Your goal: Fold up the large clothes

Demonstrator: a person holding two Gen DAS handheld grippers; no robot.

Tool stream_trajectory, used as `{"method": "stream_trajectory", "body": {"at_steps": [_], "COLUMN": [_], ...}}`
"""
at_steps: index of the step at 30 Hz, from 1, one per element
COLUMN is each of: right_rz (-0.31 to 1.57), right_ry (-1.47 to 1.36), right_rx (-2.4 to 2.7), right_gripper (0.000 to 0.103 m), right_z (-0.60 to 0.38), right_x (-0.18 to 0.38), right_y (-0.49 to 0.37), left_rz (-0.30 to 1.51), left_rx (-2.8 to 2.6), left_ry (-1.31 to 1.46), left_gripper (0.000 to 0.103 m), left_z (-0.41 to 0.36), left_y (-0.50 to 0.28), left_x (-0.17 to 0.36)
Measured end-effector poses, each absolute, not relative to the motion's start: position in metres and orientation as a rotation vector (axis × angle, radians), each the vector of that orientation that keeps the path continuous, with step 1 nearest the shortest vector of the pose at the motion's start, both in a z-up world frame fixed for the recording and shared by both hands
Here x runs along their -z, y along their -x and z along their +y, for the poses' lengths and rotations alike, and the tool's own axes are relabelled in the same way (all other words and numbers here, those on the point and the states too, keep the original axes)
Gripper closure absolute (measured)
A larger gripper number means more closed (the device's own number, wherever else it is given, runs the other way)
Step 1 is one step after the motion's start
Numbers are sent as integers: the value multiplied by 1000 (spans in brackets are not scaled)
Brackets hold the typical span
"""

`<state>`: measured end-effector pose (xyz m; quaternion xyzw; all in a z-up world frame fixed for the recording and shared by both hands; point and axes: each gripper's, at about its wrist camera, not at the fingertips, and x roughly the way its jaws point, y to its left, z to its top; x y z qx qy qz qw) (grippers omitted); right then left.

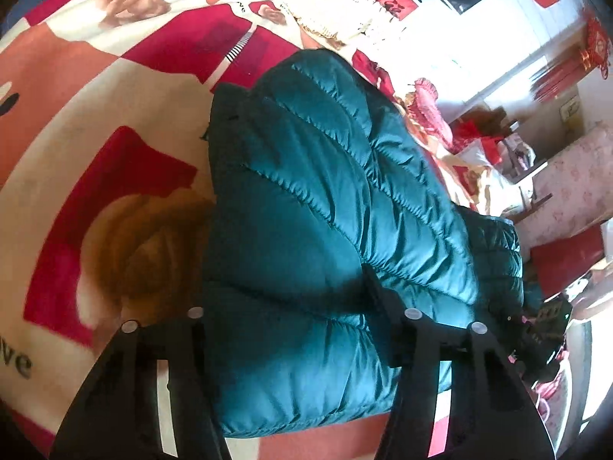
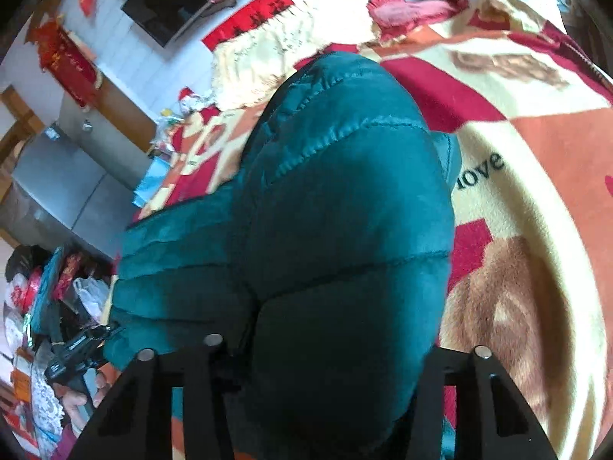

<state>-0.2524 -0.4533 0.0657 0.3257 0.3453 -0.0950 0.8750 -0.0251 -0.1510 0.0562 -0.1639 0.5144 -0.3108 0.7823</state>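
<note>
A teal quilted puffer jacket lies bunched on a bed blanket with red, cream and orange patches. My left gripper has its two black fingers spread wide, with the jacket's puffy near edge bulging between them. In the right wrist view the same jacket fills the middle, and my right gripper also has a thick fold of it between its wide-set fingers. The fingertips of both grippers are buried in the fabric. The other gripper shows at each view's edge: the right one in the left wrist view, the left one in the right wrist view.
The blanket shows a bear print and the word "love". A cream fringed pillow and a pink cushion lie at the bed's far end. A cluttered side table and a grey cabinet stand beside the bed.
</note>
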Motion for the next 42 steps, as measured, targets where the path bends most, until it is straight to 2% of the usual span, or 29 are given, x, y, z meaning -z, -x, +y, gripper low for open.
{"method": "stream_trajectory", "body": {"at_steps": [8,17,20,22,25,33,42], "right_rz": [726,808,869,871,837,763,691], "right_ry": [-689,-774,-756,-811,-829,-617,-429], "right_rx": [127,124,243,253,301,418,413], "right_gripper": [57,56,37,29,29,29,29], "right_z": [-424,-396,-401,-407,-408,-378,-301], "right_x": [-90,-65,-39,-26,-34,-91,-118], "right_y": [289,343,347,350,360,392,385], "left_rz": [1118,1172,1202,1199,1155,927,835], "left_rx": [750,734,690,651,598,492,437], "left_ry": [325,241,250,280,226,53,-79], "left_gripper": [52,50,32,30,29,29,29], "left_z": [-111,-73,-71,-67,-62,-59,-87], "left_y": [78,118,115,116,127,177,223], "left_x": [-78,-66,-50,-48,-62,-114,-121]}}
